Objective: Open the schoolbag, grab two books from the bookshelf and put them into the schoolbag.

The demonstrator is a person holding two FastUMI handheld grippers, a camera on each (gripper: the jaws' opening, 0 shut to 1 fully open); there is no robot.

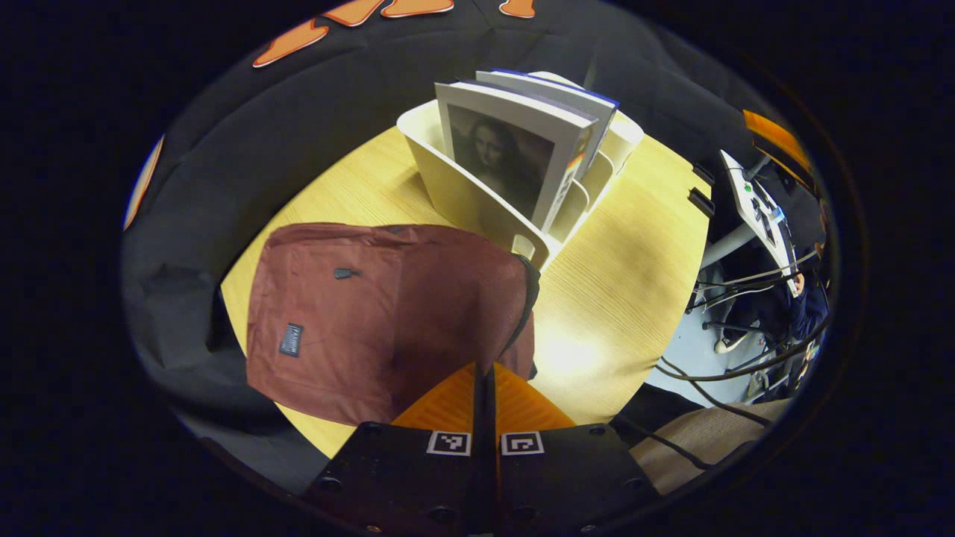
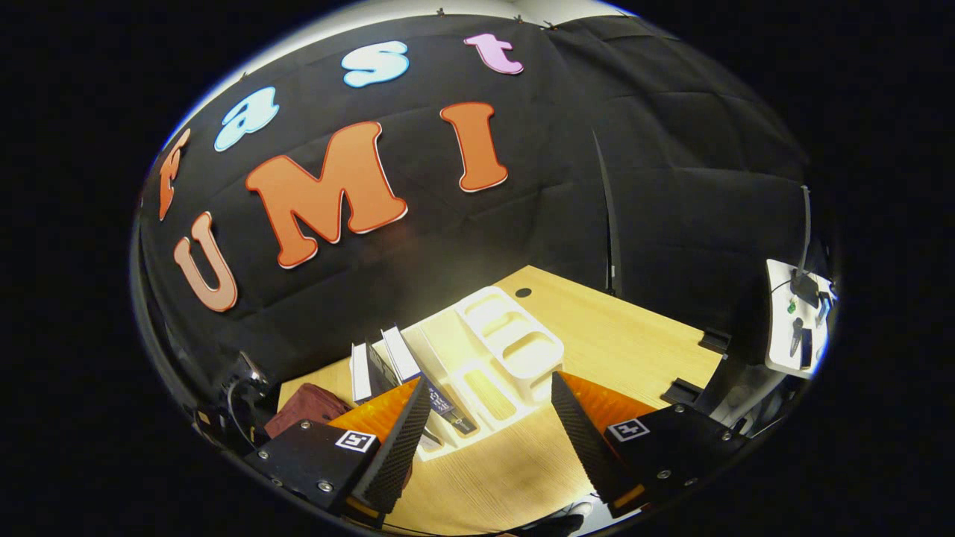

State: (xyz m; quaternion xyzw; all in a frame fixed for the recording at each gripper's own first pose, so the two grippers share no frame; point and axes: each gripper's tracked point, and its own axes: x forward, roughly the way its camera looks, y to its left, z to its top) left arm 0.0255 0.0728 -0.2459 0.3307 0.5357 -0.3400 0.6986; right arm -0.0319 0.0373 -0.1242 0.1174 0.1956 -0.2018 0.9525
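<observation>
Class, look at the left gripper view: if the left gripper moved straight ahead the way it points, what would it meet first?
Most likely the schoolbag. The left gripper is shut, with its fingertips over the bag's right edge, near the dark zipper seam. The bookshelf stands farther back. Depth is hard to judge here.

Colours we are seeing on the table

We are looking at a maroon schoolbag (image 1: 373, 313) with dark patches, a cream-white bookshelf (image 1: 477, 201), a book (image 1: 507, 160) showing a grey-toned portrait cover, and a pale yellow wood-grain table (image 1: 619, 276).
</observation>
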